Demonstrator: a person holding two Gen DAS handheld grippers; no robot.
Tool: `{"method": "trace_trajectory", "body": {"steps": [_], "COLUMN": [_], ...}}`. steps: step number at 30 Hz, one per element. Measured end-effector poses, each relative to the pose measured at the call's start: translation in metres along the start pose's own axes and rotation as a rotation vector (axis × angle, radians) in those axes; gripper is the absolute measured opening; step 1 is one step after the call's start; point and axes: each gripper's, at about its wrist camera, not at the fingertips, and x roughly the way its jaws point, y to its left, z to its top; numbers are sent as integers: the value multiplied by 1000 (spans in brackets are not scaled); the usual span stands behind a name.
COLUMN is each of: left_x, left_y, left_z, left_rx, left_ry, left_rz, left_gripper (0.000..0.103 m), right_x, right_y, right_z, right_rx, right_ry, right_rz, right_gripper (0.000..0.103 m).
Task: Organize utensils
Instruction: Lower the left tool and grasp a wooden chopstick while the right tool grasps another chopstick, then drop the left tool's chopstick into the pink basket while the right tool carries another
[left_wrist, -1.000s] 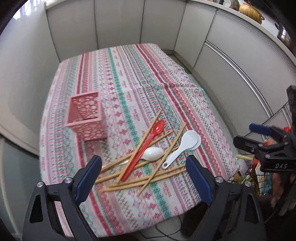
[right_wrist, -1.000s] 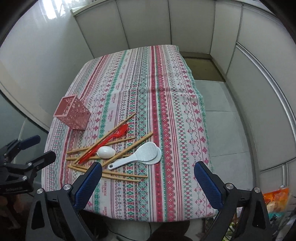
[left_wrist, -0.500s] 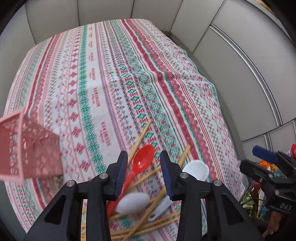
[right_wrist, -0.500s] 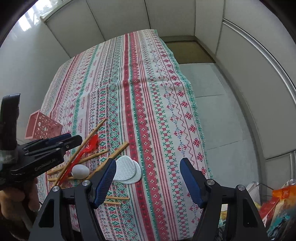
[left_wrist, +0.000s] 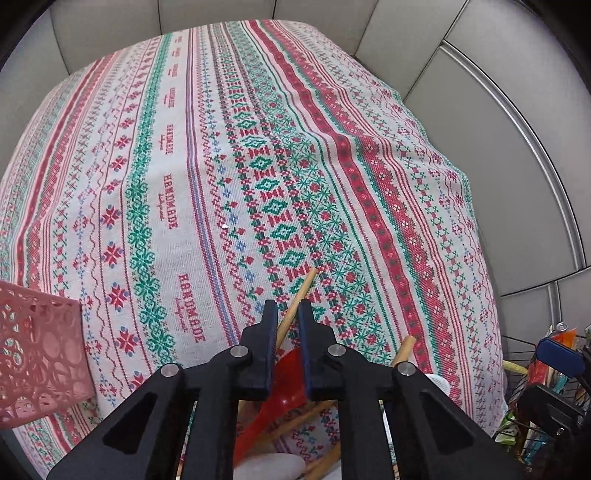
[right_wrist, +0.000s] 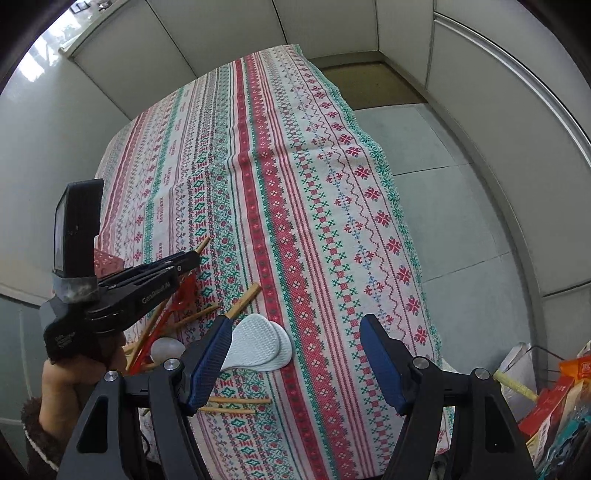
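My left tongs are nearly closed around a wooden chopstick, whose long axis runs toward one o'clock across the bench; whether the pads actually pinch it I cannot tell. A red spoon lies directly beneath. The pink basket, its inside hidden from me, stands at nine o'clock of these tongs, so the left hand is nearer. My right tongs hang wide open, holding nothing, above the white rice paddle at eleven o'clock, more chopsticks scattered below
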Motion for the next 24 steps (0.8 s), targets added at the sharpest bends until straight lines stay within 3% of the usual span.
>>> {"method": "trace_trajectory", "body": {"steps": [4,8,12,14,17,20,24], "left_x": [-9,-38,-75,-93,-115,-132,-155], "left_y": [-1,3,10,16,24,32,48], "left_z": [-2,-5,-12,-18,-31,-43,-60], "left_rx": [48,61,62,57,56,54,39], "left_ry": [-49,-114,-187,-217,-258,-283,-317], "left_rz": [54,63,54,44,47,45,33], "left_gripper": [8,6,5,5,5,5,5], "right_x": [6,17,34,39,48,61,77], "right_y": [6,8,10,16,29,38,39], "right_z": [2,6,10,11,11,11,10], "right_rx": [1,18,76,85,80,93,135], "right_ry": [14,36,71,78,88,110,134], "right_rz": [3,12,76,108,143,158,154], "right_gripper": [73,73,71,54,41,31,27]}}
